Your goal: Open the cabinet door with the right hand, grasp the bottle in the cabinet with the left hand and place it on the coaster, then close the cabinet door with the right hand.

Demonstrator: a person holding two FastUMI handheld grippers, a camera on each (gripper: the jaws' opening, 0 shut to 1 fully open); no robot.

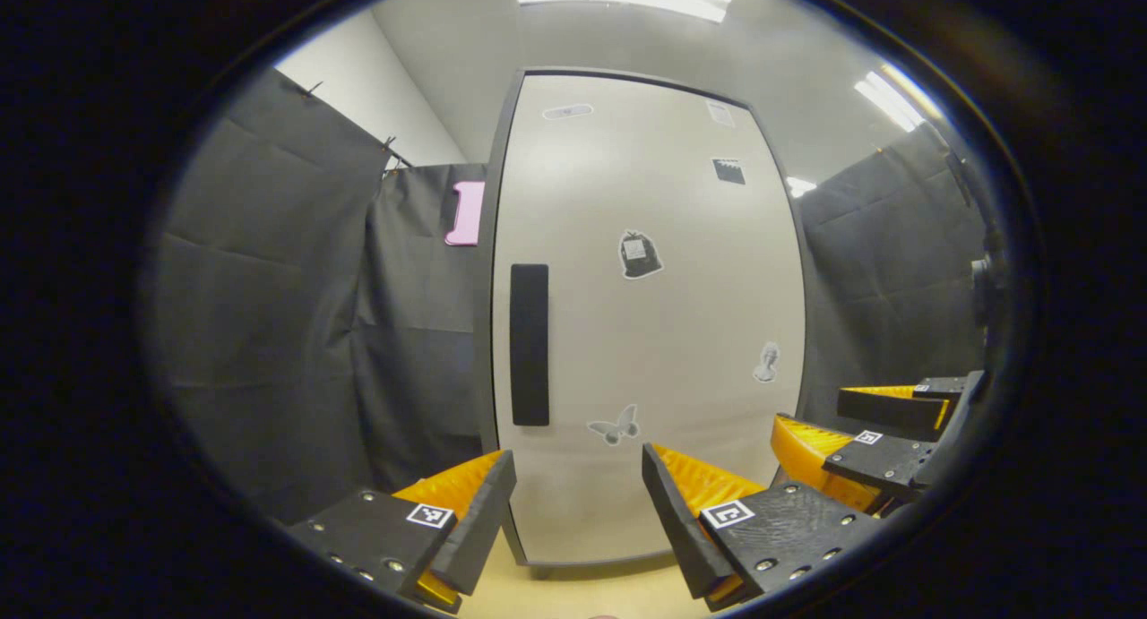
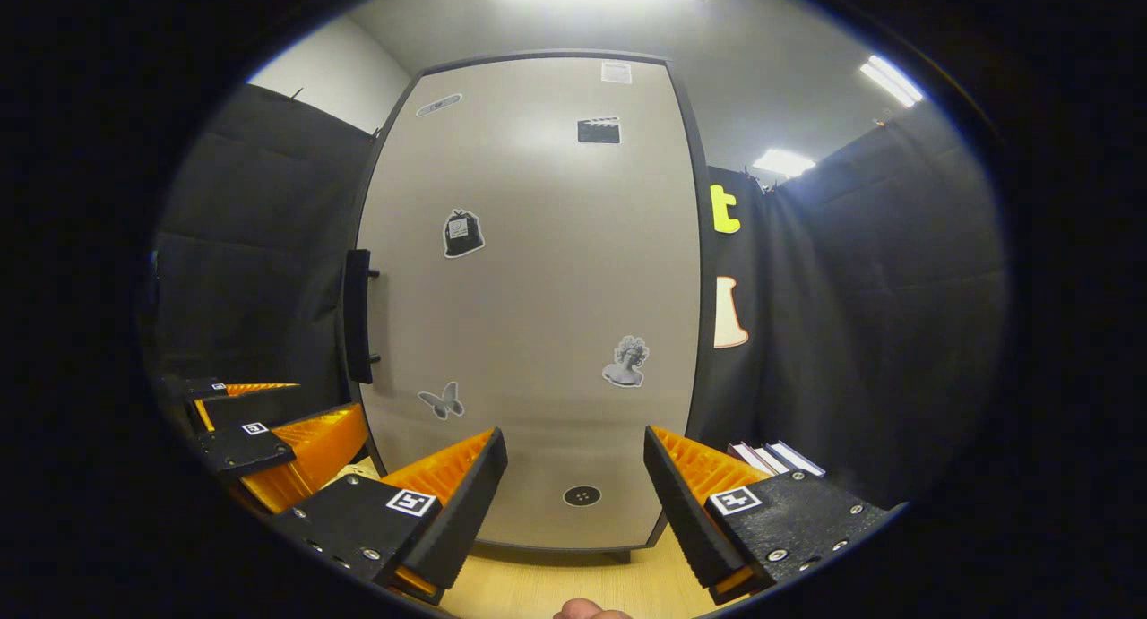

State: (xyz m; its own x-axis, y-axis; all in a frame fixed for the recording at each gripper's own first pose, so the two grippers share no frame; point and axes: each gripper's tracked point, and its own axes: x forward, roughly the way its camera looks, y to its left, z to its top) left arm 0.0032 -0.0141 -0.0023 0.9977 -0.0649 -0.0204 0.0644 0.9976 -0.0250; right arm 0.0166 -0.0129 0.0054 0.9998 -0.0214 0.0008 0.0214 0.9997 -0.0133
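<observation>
While the cabinet door (image 2: 529, 305) is shut, its upright handle (image 2: 357, 316) lies at ten o'clock from the right gripper (image 2: 573, 489), which gapes wide and empty.

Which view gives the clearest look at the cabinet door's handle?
The right gripper view: the handle shows side-on, standing off the closed cabinet door on two mounts. The left gripper view shows the handle face-on, a flat dark bar, without its depth.
</observation>
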